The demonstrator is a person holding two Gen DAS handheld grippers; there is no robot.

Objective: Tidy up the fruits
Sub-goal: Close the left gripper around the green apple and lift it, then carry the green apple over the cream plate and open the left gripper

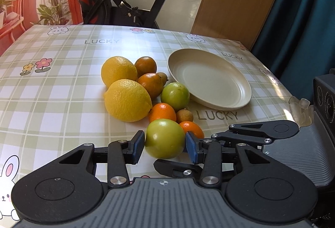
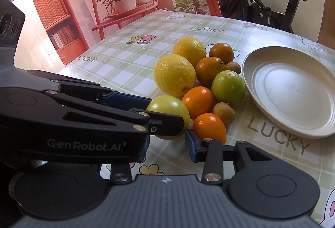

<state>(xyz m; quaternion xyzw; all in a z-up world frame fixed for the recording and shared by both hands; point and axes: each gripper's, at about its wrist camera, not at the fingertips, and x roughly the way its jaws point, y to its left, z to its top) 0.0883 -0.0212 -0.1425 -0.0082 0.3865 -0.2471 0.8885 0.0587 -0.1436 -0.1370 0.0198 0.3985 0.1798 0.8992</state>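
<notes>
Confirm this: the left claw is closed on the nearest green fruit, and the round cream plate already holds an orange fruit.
Not quite. The round cream plate holds nothing, as the left wrist view shows. The left claw does grip the nearest green fruit.

Left gripper (image 1: 165, 146) tilted downward, both blue pads pressed against a green fruit (image 1: 164, 138), one on each flank. Right gripper (image 2: 167, 144) close alongside, angled down likewise, jaws narrow; left finger hidden, grip unclear.
</notes>
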